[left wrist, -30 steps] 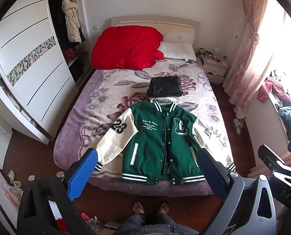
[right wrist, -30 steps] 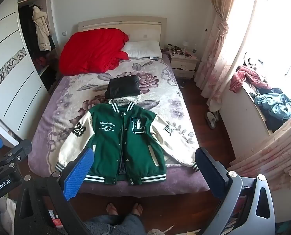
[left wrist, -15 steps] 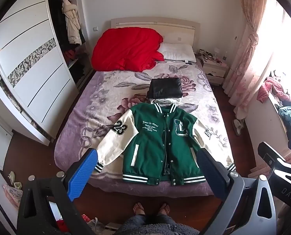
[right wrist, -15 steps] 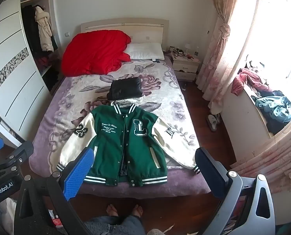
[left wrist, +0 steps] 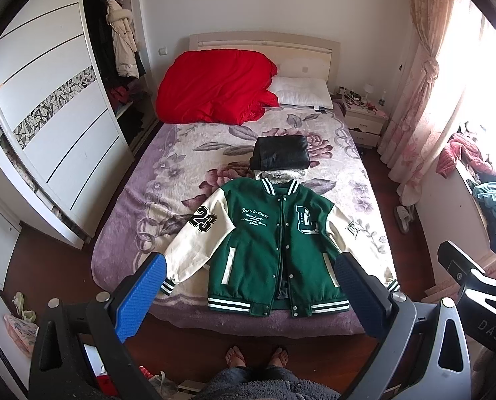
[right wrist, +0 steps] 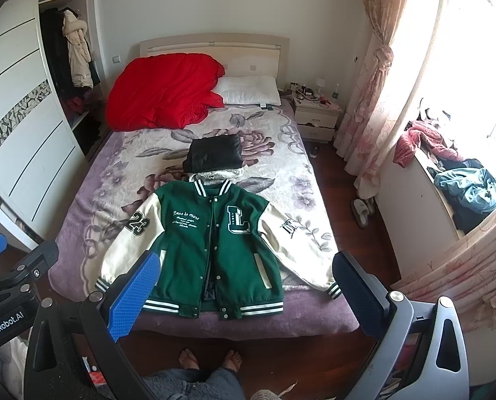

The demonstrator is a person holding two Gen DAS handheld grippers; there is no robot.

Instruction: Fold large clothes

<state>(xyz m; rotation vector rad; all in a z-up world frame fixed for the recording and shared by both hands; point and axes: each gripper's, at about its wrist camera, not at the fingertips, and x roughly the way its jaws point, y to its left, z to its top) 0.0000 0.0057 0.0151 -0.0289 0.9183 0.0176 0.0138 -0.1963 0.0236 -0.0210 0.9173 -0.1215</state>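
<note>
Your jaws are spread wide on both tools, gripping nothing: the left gripper (left wrist: 248, 286) and the right gripper (right wrist: 244, 283) each hang above the foot edge of the bed (left wrist: 154, 180), clear of the cloth. Each shows two textured blue pads (left wrist: 138, 296), ribbed like fine mesh, on dark metal arms.

The one varsity jacket (left wrist: 274, 243) lies flat and face up at the foot edge, hem toward you, collar toward the headboard. Its body is green, woolly-looking fabric, snapped shut down the front; its two sleeves (right wrist: 131, 243) are cream, angled outward, with striped knit cuffs, hem and collar. You can read a "23" patch on one sleeve and a big "L" on the chest.

Just beyond the collar, touching it, sits one folded black garment (left wrist: 279, 153), shiny and leathery, on a pale fuzzy layer. The bedspread is plush, floral, mauve. At the head edge lie one crumpled red quilt (left wrist: 214, 86) and one white pillow (left wrist: 303, 91). Your two bare feet (right wrist: 211, 360) stand on the dark wooden floor.
</note>
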